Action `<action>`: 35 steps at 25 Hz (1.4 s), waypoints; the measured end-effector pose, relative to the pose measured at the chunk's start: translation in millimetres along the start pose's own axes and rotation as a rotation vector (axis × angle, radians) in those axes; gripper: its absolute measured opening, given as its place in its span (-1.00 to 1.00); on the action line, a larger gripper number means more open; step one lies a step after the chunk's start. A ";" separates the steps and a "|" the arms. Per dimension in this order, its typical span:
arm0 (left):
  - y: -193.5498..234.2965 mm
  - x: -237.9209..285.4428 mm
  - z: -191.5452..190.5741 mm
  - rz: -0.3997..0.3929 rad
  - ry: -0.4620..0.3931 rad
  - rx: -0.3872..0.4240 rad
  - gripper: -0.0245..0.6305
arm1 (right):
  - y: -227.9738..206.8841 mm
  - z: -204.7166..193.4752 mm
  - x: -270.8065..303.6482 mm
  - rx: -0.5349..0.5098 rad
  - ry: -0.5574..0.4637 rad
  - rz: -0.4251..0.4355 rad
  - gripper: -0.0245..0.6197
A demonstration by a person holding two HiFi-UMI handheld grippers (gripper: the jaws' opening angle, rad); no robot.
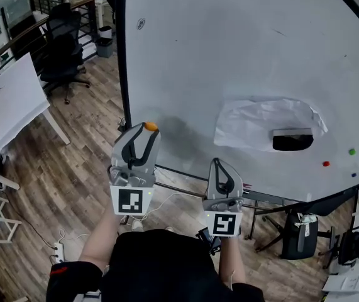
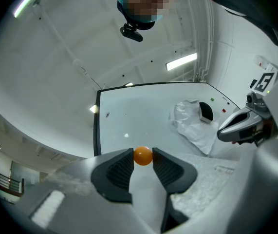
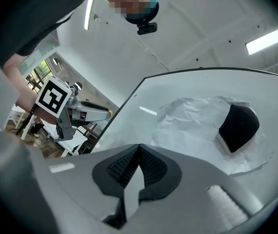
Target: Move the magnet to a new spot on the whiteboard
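Two jaws of the left gripper (image 1: 148, 131) pinch the orange magnet (image 2: 142, 156) near the whiteboard (image 1: 229, 55); the right gripper (image 3: 138, 149) is closed, empty

Bright, even indoor light throughout. Ceiling strip lights (image 2: 181, 61) glow above and beyond the left gripper (image 2: 143, 155), leaving small glare streaks on the whiteboard (image 2: 143, 116). In the head view, a soft grey shadow lies on the board just beside that gripper. Both gripper views bulge like a fisheye, with dark rounded corners and blurred near parts.

No readable text, label, brand or number anywhere
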State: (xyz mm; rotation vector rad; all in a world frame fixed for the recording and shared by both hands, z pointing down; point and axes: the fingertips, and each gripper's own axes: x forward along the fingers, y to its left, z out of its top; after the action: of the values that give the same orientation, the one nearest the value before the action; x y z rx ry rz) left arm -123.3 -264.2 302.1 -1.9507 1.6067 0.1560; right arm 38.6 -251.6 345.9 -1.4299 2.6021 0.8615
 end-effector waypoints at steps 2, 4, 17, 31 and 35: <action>3.4 -6.3 -0.7 0.014 0.007 0.002 -0.53 | 5.2 2.3 3.0 0.003 -0.010 0.017 -0.92; 7.5 -13.1 -1.3 0.026 0.015 0.010 -0.53 | 10.6 2.8 5.4 0.010 -0.012 0.033 -0.92; 26.3 -65.8 -8.2 0.086 0.074 0.032 -0.53 | 44.3 14.6 13.8 0.035 -0.045 0.117 -0.92; 32.5 -95.1 -12.1 0.109 0.108 0.039 -0.53 | 64.3 19.0 7.9 0.055 -0.048 0.153 -0.92; 29.2 -91.6 -13.9 0.097 0.109 0.040 -0.53 | 61.4 16.1 5.1 0.047 -0.039 0.146 -0.92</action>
State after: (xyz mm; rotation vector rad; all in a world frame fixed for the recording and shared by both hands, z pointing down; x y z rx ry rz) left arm -178.0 -195.6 343.7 -1.8809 1.7624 0.0565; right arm -16.4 -222.0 358.1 -1.2127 2.7052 0.8280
